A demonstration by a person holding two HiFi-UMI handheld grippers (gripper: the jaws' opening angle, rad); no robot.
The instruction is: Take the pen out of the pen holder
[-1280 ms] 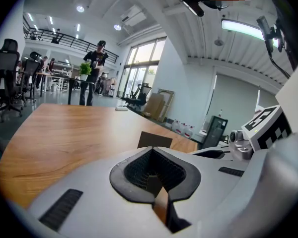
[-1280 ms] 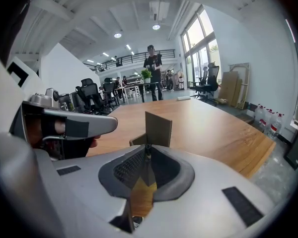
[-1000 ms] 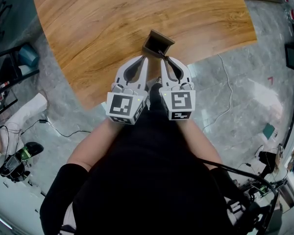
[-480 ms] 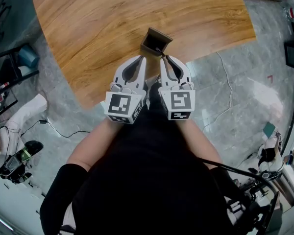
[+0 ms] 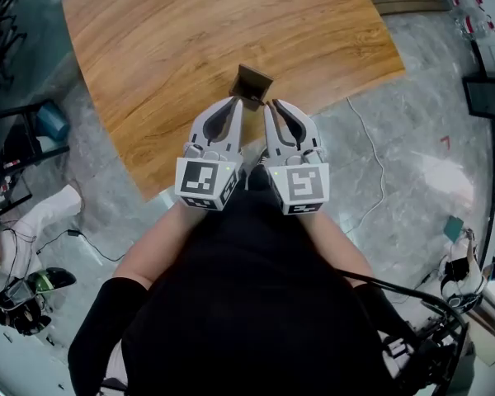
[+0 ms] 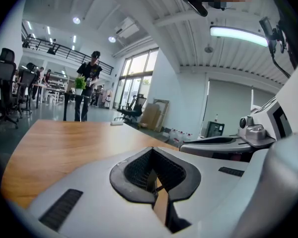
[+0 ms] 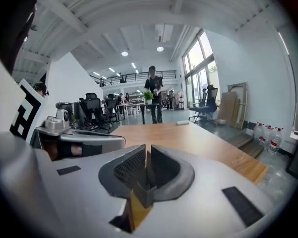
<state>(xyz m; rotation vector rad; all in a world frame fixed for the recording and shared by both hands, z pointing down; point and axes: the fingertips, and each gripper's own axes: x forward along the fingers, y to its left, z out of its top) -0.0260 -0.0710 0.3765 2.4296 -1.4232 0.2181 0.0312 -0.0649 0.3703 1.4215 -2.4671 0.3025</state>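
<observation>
A small dark brown pen holder (image 5: 254,79) stands near the front edge of the wooden table (image 5: 190,40). Both grippers hover side by side over its near rim and hide that side. My left gripper (image 5: 238,99) is at the holder's left corner. In the left gripper view its pads (image 6: 150,151) meet at the tip with nothing between them. My right gripper (image 5: 271,103) is at the right corner. In the right gripper view a narrow slit stays between the right gripper's (image 7: 145,148) pads, filled by a thin dark strip, apparently the pen (image 7: 147,165). The rest of the pen is hidden.
The table's front edge (image 5: 313,110) runs just under the grippers, with grey floor and cables (image 5: 379,163) beyond it. A person's sleeve (image 5: 33,200) lies low at the left. Far off, a person (image 7: 154,95) stands by desks and office chairs (image 7: 92,110).
Both grippers have risen and now cover more of the holder's near side. The thin pen that showed inside the holder before is no longer seen there.
</observation>
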